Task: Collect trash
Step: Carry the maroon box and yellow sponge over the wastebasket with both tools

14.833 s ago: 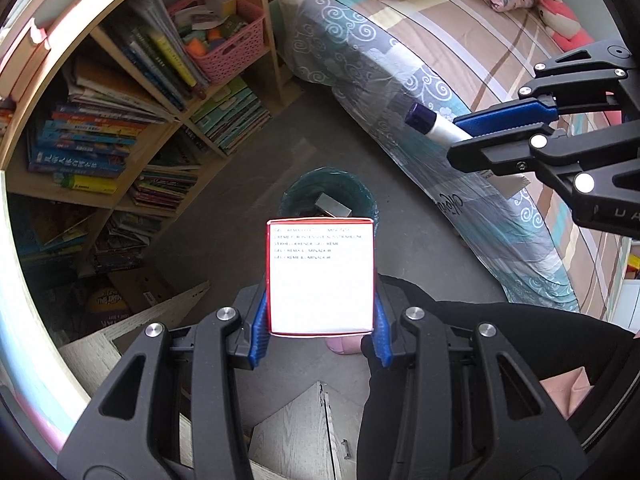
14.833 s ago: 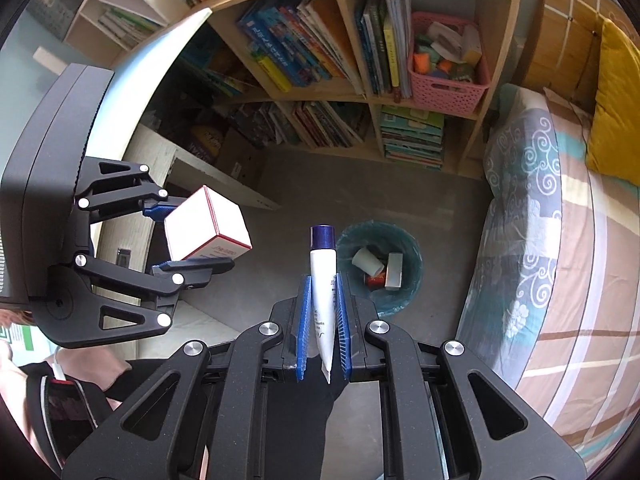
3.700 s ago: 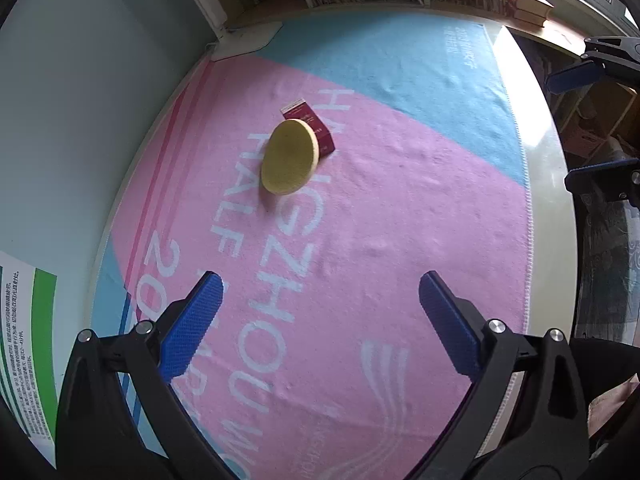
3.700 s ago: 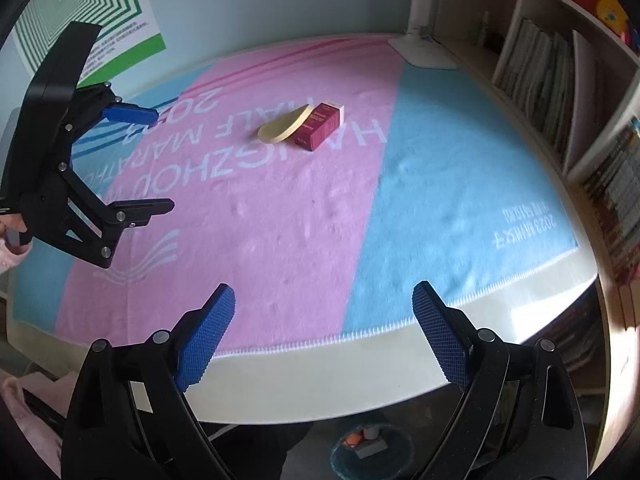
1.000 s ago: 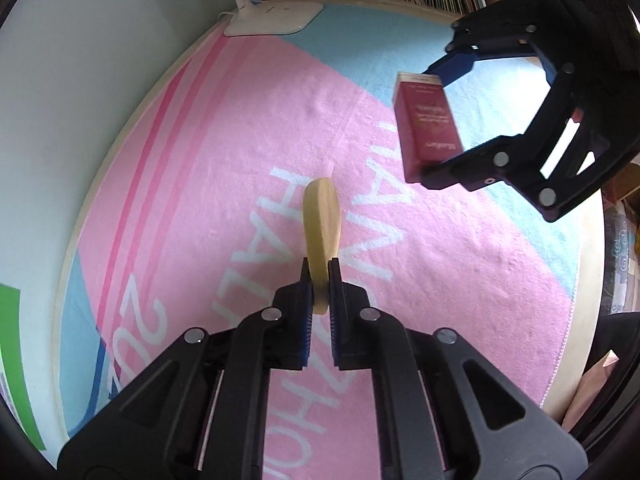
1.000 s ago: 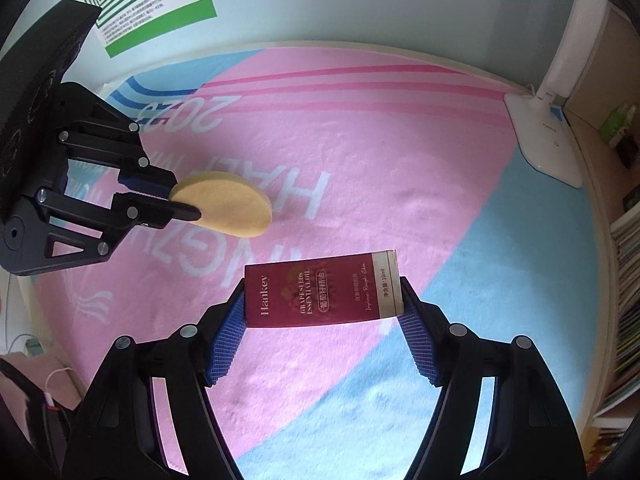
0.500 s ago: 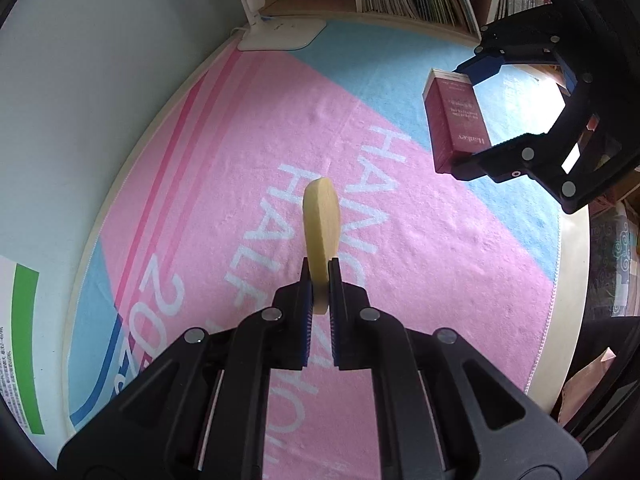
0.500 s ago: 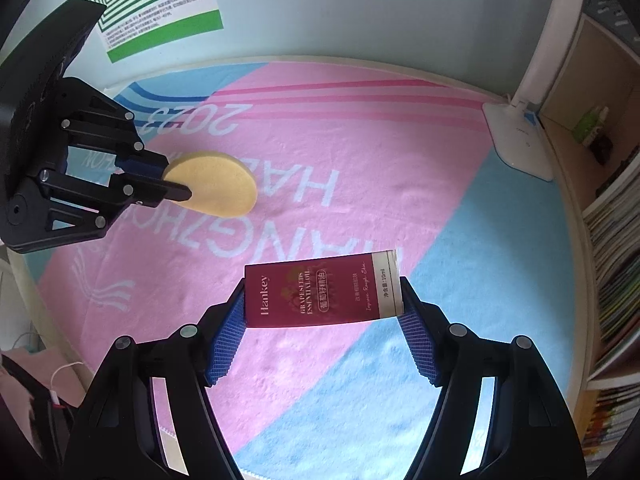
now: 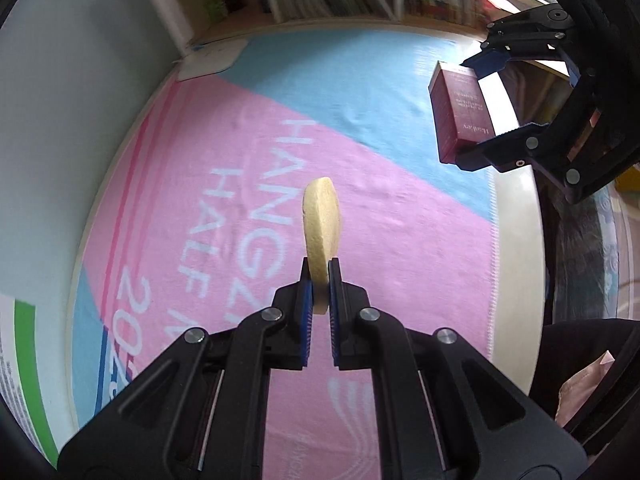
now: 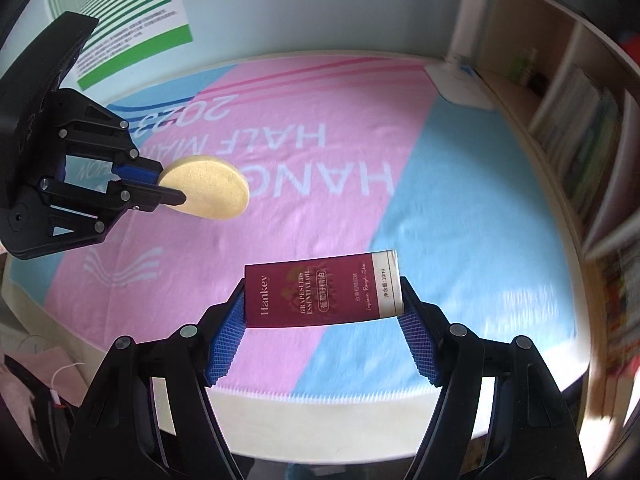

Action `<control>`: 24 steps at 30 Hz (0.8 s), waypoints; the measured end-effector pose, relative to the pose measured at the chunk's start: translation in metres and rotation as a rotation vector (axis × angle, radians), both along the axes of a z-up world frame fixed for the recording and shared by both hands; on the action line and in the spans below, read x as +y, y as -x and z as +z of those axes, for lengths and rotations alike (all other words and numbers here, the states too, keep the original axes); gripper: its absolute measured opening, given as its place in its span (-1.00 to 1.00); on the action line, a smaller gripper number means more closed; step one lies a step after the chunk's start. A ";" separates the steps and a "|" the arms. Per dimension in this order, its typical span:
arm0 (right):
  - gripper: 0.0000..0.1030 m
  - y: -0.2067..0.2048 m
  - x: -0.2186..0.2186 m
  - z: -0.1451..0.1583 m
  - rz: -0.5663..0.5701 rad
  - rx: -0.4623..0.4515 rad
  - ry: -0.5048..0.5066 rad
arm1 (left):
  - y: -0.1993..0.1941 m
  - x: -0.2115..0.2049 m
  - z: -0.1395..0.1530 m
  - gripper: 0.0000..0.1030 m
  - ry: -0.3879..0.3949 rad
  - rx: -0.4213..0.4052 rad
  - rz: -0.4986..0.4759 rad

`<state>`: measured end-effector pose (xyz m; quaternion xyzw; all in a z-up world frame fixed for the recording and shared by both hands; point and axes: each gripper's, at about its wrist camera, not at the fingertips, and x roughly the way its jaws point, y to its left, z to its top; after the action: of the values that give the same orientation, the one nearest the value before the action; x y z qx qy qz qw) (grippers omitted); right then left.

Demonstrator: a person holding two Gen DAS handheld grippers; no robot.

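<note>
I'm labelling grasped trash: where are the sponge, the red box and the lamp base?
sponge (image 10: 206,188), right wrist view, flat yellow face.
red box (image 10: 316,295), right wrist view, printed front face.
lamp base (image 9: 210,60), left wrist view, white top.

1. The yellow sponge disc (image 10: 206,188) looks porous and matt, with a rough, crumbly edge.
2. The maroon box (image 10: 322,295) appears to be smooth printed cardboard with a slight sheen.
3. The towel (image 9: 380,208) is soft, matt, looped cloth.
4. The finger pads (image 10: 226,338) are ribbed blue, probably rubber, on matt black plastic arms with shiny metal screws.
</note>
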<state>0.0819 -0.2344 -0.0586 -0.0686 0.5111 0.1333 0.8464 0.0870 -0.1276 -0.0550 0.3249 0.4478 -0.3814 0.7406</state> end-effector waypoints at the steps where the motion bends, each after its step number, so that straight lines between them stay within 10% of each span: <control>1: 0.38 0.013 -0.004 -0.001 -0.036 0.001 -0.003 | 0.009 -0.005 -0.001 -0.89 -0.003 0.001 -0.035; 24: 0.38 0.317 -0.136 -0.034 -0.576 0.116 -0.118 | 0.266 -0.193 -0.045 -0.89 -0.052 0.142 -0.624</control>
<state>-0.2353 -0.3707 -0.0929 0.1361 0.5484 -0.0792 0.8213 -0.1790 -0.3205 -0.1001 0.4380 0.3866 -0.6004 0.5461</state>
